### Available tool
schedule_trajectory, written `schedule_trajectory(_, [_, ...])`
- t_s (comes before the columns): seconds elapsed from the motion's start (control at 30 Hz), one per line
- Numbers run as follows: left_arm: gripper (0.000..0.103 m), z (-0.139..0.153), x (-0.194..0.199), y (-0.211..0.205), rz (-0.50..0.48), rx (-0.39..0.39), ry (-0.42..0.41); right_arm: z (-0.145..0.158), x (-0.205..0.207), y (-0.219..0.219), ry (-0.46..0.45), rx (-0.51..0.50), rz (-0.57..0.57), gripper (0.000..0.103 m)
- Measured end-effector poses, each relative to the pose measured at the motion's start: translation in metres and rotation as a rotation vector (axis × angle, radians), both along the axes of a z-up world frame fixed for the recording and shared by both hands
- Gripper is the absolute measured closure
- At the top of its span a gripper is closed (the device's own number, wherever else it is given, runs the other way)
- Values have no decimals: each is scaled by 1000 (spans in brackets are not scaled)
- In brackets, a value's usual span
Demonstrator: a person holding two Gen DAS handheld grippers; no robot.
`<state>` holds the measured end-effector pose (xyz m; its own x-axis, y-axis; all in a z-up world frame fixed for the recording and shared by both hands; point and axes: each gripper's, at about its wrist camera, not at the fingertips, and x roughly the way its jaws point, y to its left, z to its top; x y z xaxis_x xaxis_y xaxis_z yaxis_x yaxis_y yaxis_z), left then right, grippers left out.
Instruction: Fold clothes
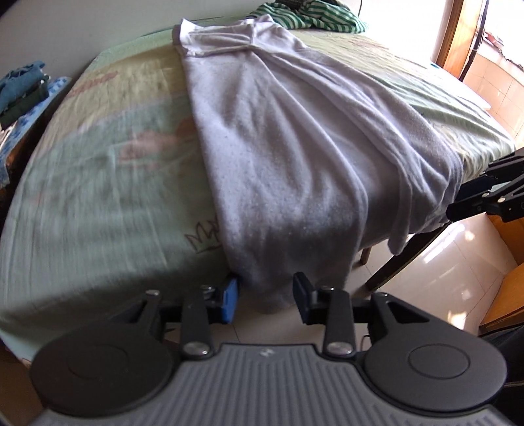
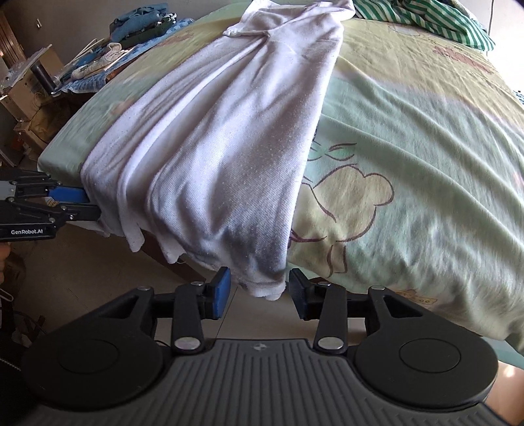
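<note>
White garment (image 1: 288, 141) lay lengthwise across the bed (image 1: 98, 183), hem hanging over its near edge, left gripper (image 1: 266, 300) and right gripper (image 2: 259, 292) parted around 2 hem corners, gripping nothing.

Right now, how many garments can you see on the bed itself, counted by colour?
White garment, lying lengthwise with its hem over the near edge of the bed: 1
Green-and-white striped garment, crumpled at the far end: 1
Total: 2
</note>
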<state>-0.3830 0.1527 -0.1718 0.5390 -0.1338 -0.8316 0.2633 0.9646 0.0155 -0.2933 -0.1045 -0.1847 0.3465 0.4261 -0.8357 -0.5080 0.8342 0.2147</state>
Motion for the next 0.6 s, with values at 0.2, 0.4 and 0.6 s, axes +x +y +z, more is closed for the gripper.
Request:
schedule_trajectory(0.2, [64, -17, 6, -4, -6, -10, 31, -12, 2, 9, -16, 39, 20, 52])
schedule_trajectory(0.4, [102, -14, 1, -17, -11, 15, -9, -13, 1, 8, 11, 63, 61, 86])
schedule_trajectory(0.6, [103, 24, -23, -23, -84, 3, -40, 9, -13, 1, 17, 87, 197, 94])
